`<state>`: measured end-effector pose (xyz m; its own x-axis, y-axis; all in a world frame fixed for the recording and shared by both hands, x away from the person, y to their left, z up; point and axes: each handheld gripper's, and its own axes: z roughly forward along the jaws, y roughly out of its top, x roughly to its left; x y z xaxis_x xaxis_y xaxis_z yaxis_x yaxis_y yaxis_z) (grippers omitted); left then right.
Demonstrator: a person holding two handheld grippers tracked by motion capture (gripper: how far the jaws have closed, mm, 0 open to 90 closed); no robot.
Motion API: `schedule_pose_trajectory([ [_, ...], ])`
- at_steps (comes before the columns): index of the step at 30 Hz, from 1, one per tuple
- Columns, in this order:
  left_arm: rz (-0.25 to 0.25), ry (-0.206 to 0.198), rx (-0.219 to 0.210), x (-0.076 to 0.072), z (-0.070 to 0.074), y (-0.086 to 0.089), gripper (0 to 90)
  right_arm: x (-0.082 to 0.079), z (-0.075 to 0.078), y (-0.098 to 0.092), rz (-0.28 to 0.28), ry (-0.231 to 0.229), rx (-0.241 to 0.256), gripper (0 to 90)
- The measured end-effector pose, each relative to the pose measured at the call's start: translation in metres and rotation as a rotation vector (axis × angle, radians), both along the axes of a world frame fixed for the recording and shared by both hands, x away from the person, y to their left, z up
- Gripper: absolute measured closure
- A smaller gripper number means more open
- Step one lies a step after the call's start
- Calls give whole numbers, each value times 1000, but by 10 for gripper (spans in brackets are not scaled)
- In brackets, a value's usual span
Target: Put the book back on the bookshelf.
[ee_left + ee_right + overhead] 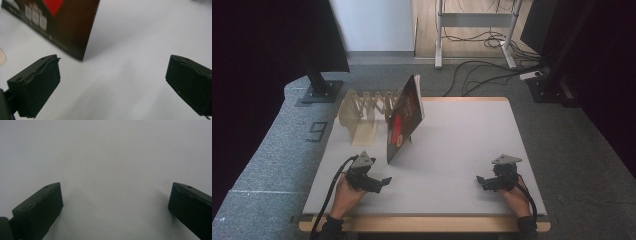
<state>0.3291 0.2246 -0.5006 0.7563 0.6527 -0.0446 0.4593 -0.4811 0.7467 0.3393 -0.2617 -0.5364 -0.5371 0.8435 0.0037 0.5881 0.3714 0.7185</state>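
A dark book with a red cover picture [404, 117] stands tilted on the white table top [462, 145], leaning back against a pale wooden accordion rack [362, 110]. My left gripper [382, 182] rests low at the front left, just below the book's near corner, jaws wide open and empty. The left gripper view has the book's lower corner [72, 37] just beyond the open jaws [112, 82]. My right gripper [480, 181] lies at the front right, open, with bare table between its jaws [115, 205].
The wooden rack stands at the table's back left. A desk frame [472, 30] and loose cables [482, 70] lie on the floor beyond the table. Dark stands [319, 90] flank the far corners. The table's wooden front edge [422, 222] runs below my hands.
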Motion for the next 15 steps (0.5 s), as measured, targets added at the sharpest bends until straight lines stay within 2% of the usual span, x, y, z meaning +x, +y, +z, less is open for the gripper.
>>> schedule_pose_trajectory([
  [5,10,62,71,2,-26,-5,0,0,0,0,0,0,0,0],
  [6,17,70,93,3,-27,-7,0,0,0,0,0,-1,0,0],
  [8,23,59,113,2,-27,-9,0,0,0,0,-1,0,0,0],
  [15,24,58,113,1,-28,-9,0,-1,-1,0,-1,-1,-1,0],
])
